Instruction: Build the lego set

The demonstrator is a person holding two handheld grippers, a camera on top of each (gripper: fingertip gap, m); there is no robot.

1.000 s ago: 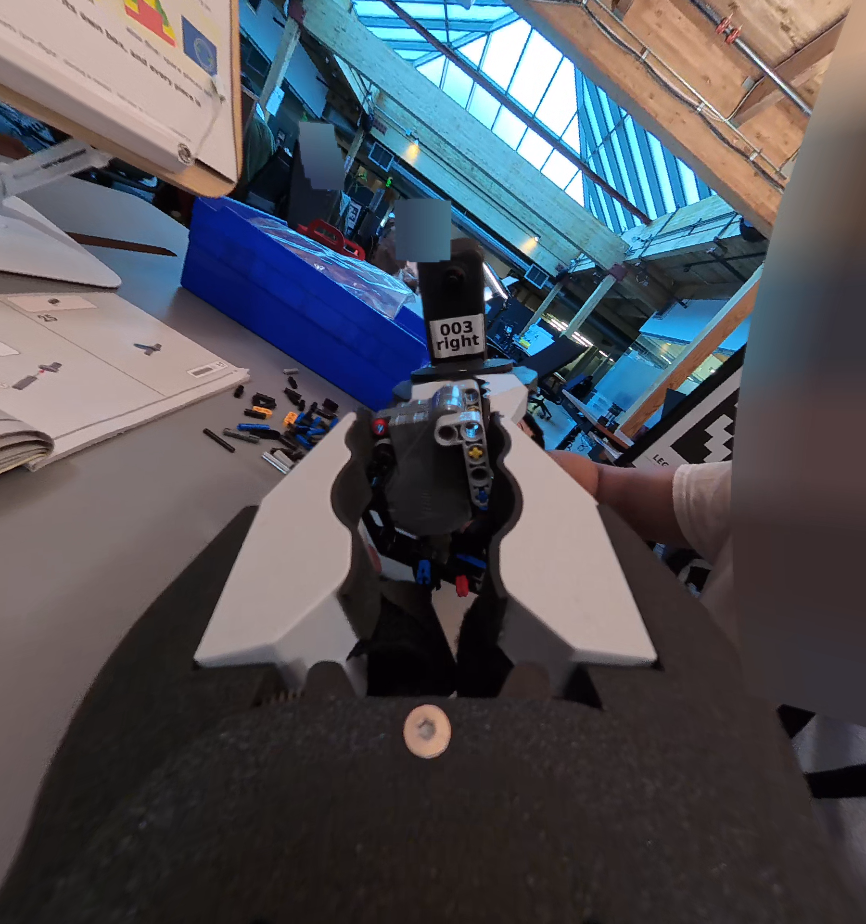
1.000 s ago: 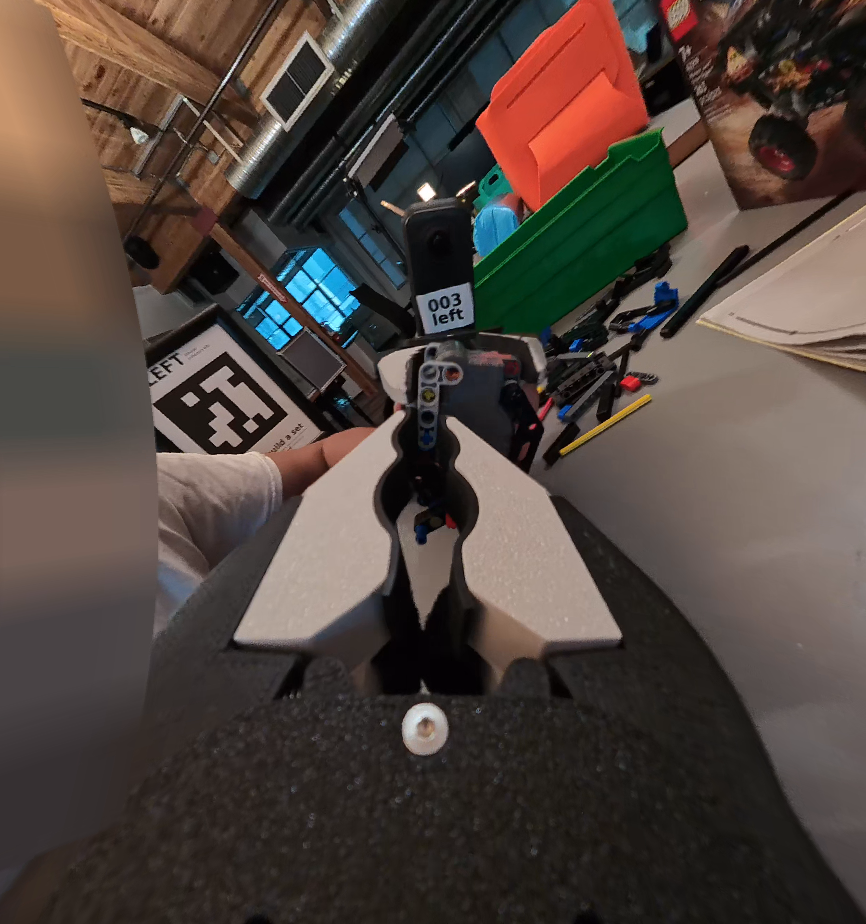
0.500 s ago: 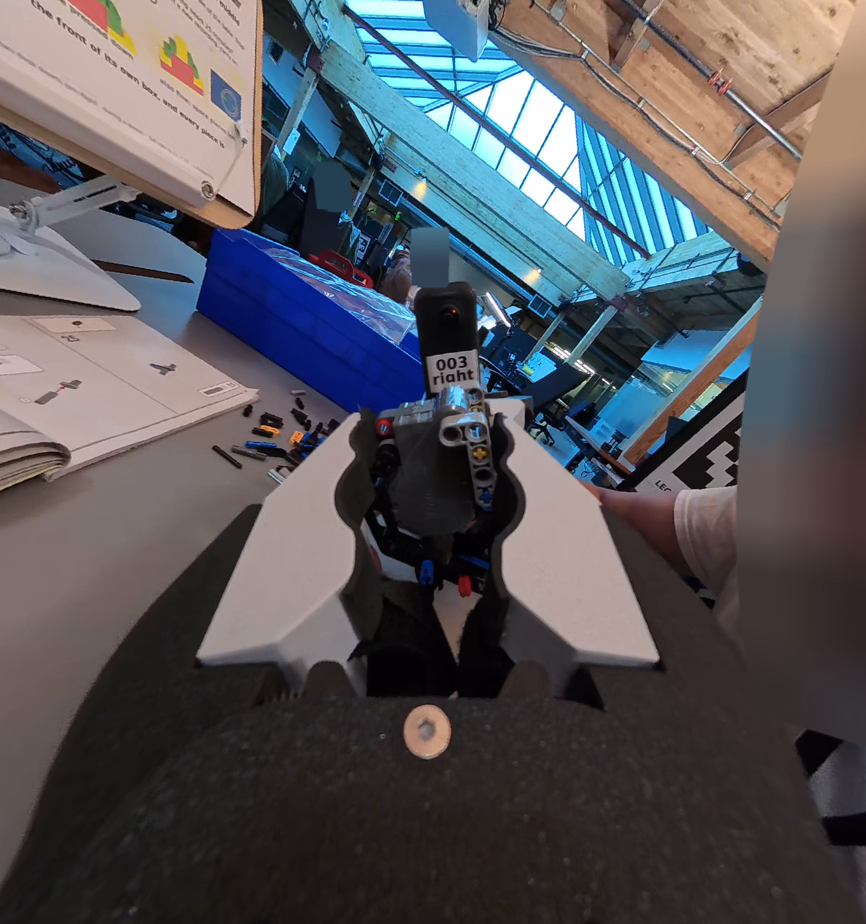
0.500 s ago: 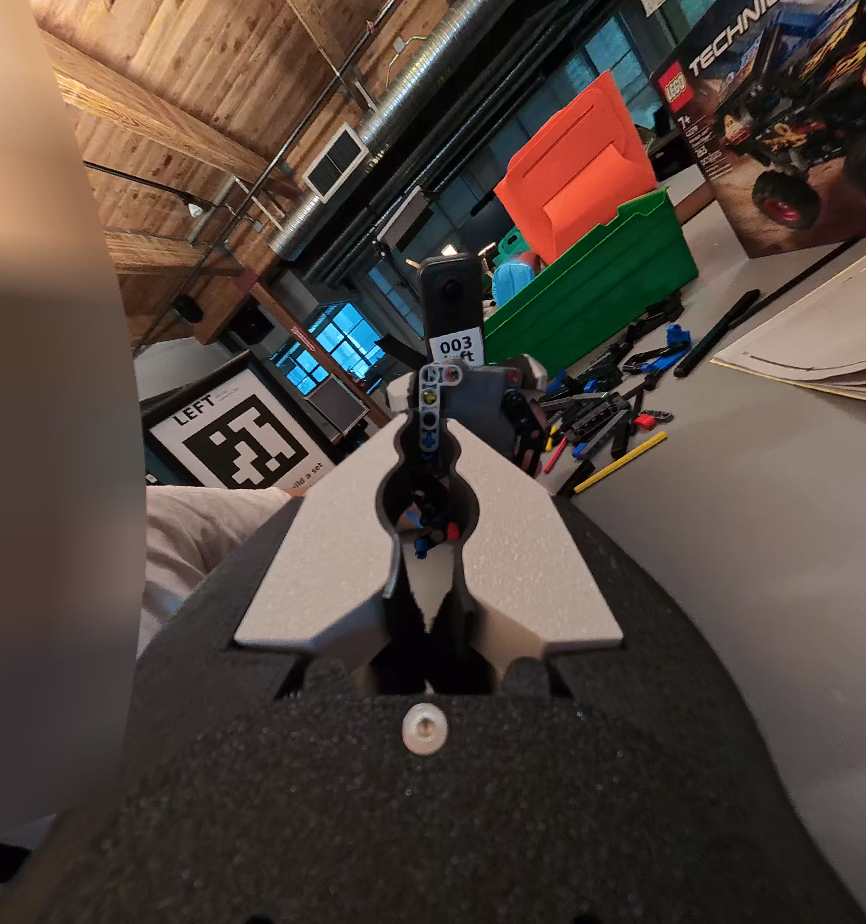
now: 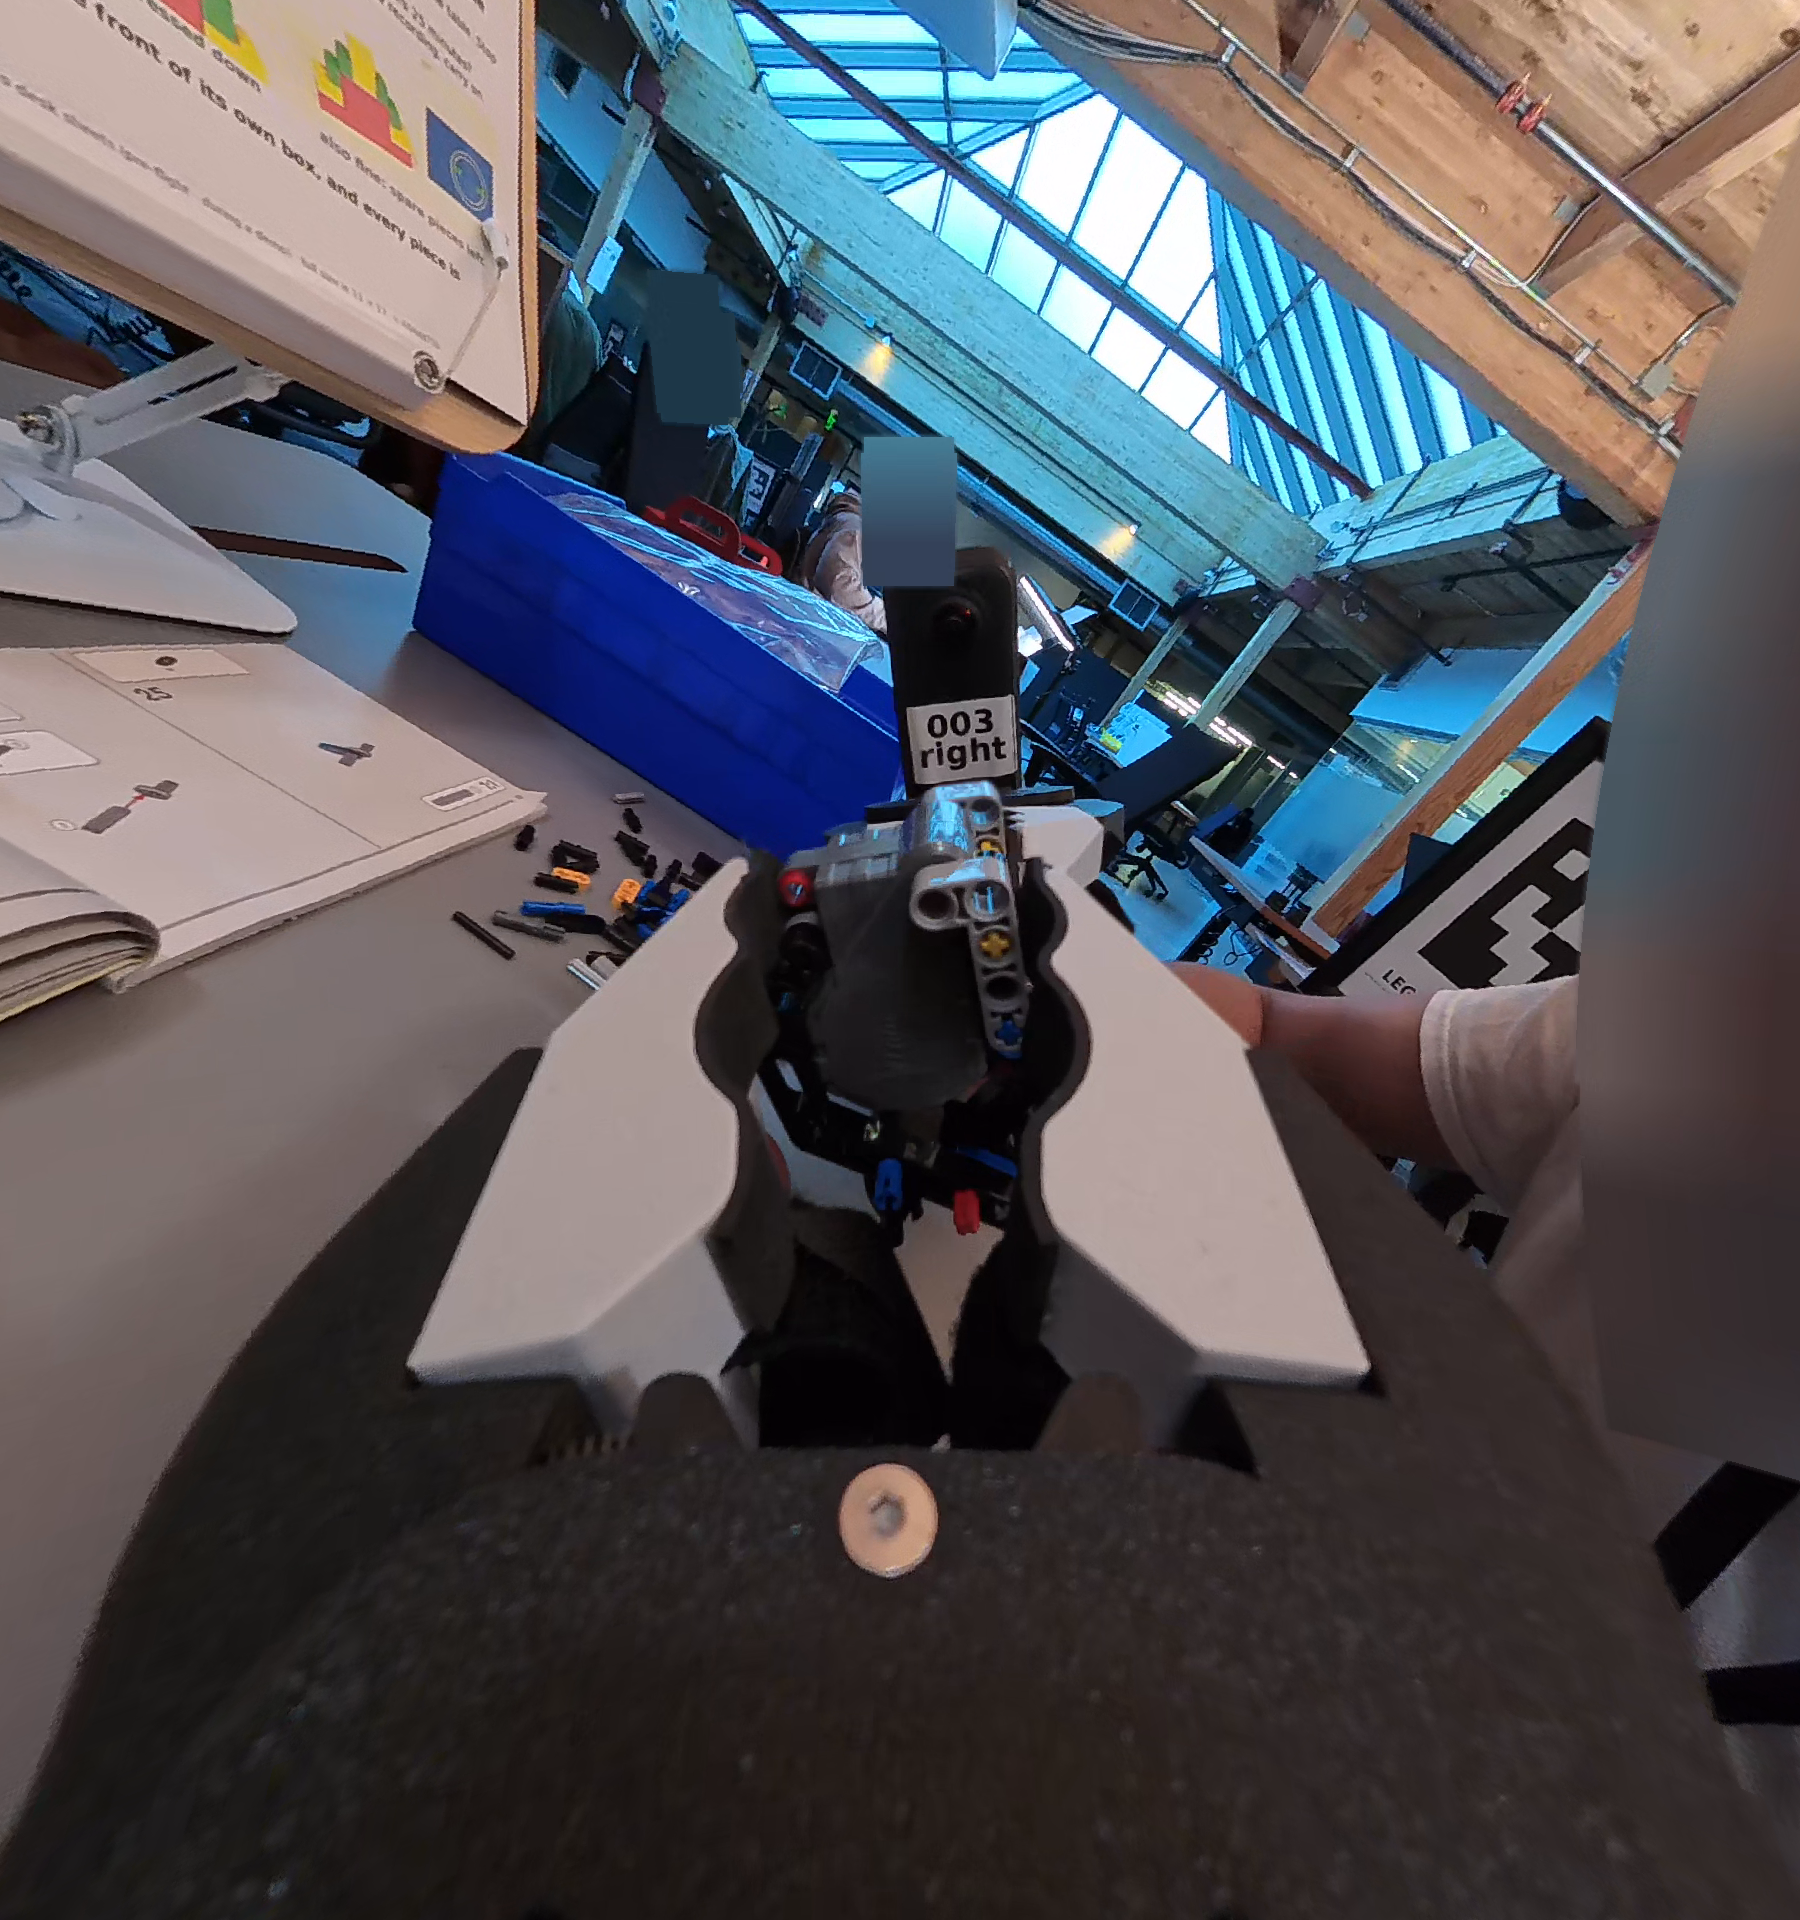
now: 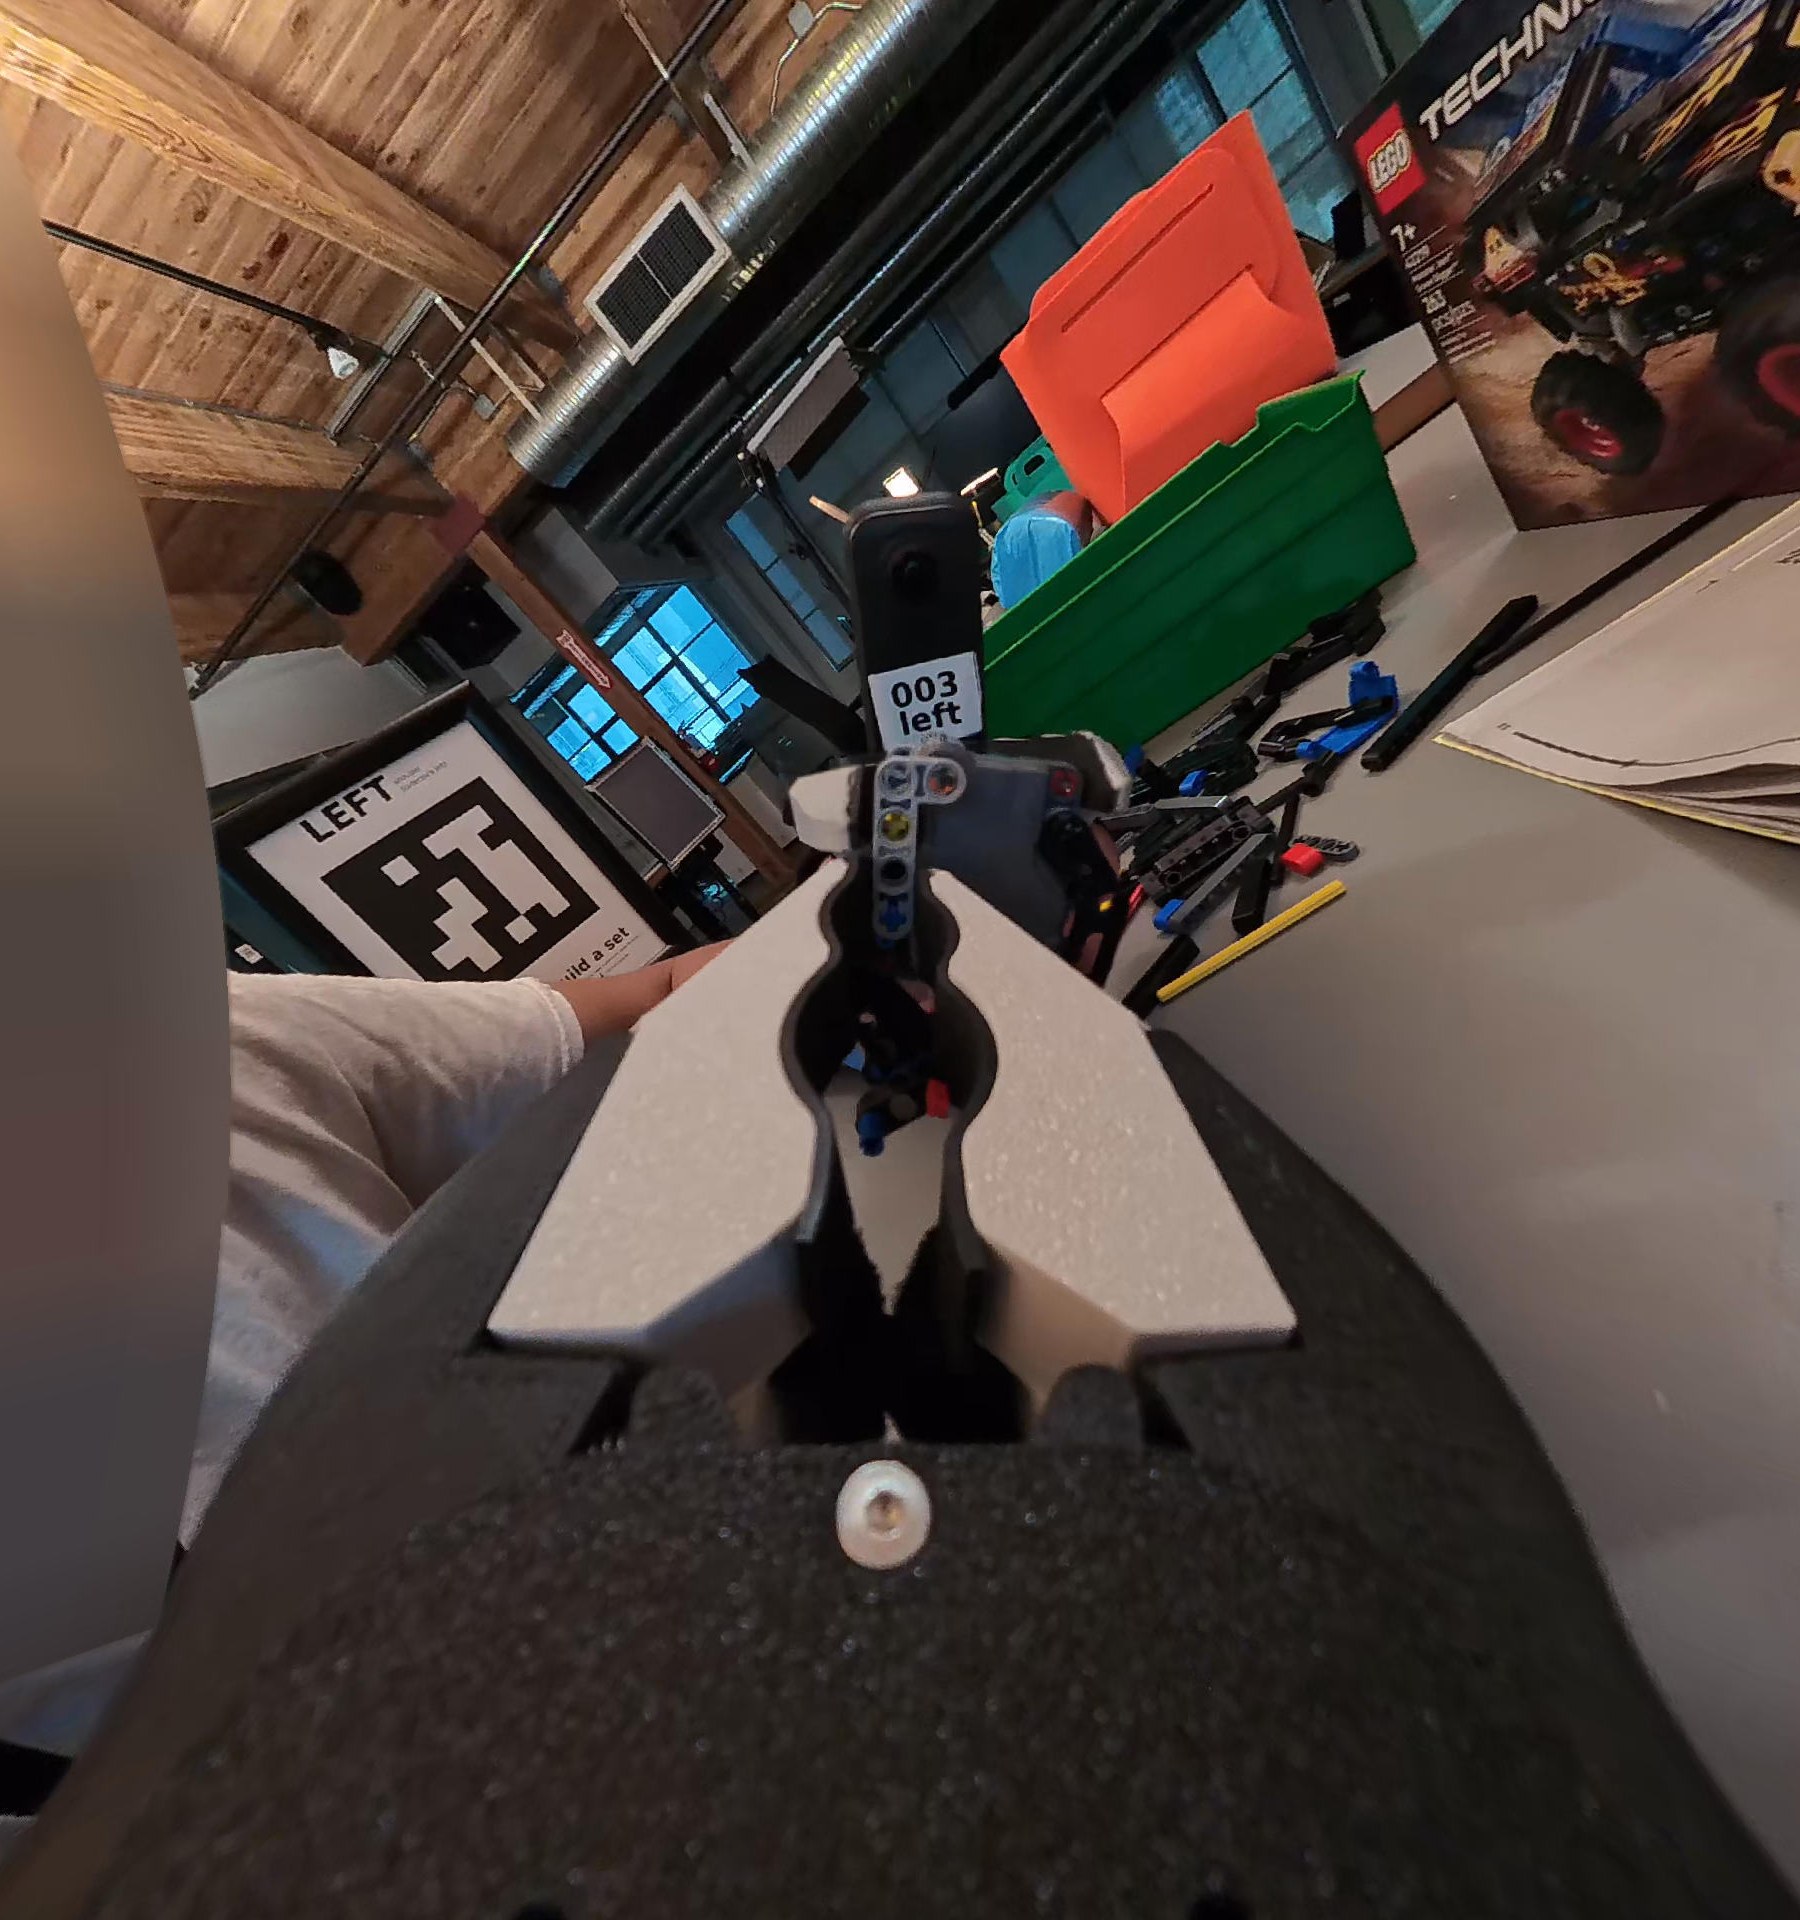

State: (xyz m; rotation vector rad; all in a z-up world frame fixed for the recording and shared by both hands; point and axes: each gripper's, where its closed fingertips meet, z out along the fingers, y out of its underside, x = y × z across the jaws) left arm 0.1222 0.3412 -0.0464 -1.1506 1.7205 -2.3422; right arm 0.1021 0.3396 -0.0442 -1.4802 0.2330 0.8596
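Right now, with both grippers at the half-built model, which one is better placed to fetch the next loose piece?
Probably right gripper: it pinches only the thin grey beam, while left gripper clamps the model body, so it should stay.

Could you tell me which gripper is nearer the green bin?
Left. The left gripper holds the model toward the bin; the right gripper holds it from the opposite, farther side.

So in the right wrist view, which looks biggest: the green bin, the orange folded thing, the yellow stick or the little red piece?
As they appear there:
1. Green plastic bin
2. Orange folded plastic sheet, close behind, and farther off, so unsure
3. Thin yellow stick
4. Small red piece
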